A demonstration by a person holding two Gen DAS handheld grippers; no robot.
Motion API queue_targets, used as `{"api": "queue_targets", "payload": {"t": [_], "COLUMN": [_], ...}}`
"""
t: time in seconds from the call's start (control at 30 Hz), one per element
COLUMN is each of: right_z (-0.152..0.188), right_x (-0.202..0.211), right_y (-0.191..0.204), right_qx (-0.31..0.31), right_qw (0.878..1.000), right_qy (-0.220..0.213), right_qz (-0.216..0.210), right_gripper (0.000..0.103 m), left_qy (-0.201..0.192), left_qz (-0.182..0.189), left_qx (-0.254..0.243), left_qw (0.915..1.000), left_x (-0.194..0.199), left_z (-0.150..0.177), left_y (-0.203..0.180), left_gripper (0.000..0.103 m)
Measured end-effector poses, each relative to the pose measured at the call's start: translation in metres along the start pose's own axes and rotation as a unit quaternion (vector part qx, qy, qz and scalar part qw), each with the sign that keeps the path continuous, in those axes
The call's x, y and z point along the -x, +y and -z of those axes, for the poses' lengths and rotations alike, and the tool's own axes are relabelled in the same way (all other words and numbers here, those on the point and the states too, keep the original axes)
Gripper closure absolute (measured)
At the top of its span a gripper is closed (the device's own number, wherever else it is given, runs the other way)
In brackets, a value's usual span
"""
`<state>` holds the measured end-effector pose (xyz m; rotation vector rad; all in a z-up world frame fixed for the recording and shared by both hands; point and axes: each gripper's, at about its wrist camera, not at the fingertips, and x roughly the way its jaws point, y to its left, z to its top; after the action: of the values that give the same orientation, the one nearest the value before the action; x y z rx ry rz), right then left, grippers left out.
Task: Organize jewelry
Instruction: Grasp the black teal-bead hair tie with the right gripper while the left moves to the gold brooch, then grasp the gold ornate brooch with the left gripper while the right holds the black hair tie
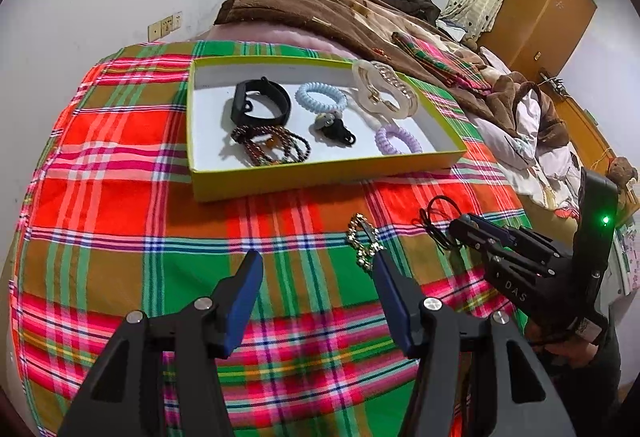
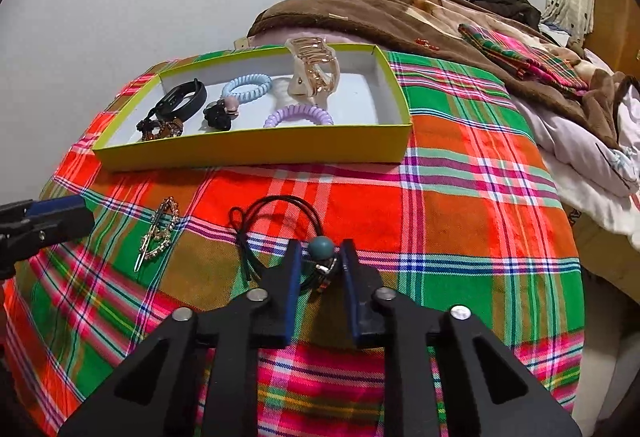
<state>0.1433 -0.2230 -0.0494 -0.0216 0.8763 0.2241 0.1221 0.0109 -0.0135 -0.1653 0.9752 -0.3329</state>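
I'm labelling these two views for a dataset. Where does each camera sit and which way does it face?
Left wrist: on the left gripper, facing down across the plaid cloth at the gold hair clip; the right gripper shows at right.
Right wrist: on the right gripper, facing the black cord with bead between its fingers; the left gripper's tip shows at left.
Shared: yellow box, cloth, clip.

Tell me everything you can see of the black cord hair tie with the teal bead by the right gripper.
The hair tie is a thin black elastic cord lying in loose loops on the plaid cloth, in front of the yellow box and apart from it. One end is knotted with short tails. A round, matte teal bead and a small metal clasp sit at the near end. The right gripper has its jaws nearly shut around the bead end. The gold hair pin lies to its left, not touching.
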Motion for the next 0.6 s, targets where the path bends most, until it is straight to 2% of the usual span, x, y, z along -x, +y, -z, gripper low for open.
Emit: {"api": "queue_targets", "payload": {"t": [0.6], "right_z": [0.009], "right_x": [0.042], "right_y": [-0.031], "right_qx": [-0.059], "right_qw": [0.996], "right_qy": [-0.066], "right_qz": [-0.013], "right_gripper": [0.087], "left_qy": [0.032], "left_qz": [-0.008], "left_qx": [-0.016], "left_qw": [0.9993], "left_x": [-0.032], "left_z": [0.000], "left_y": [-0.032], "left_gripper": [0.041]}}
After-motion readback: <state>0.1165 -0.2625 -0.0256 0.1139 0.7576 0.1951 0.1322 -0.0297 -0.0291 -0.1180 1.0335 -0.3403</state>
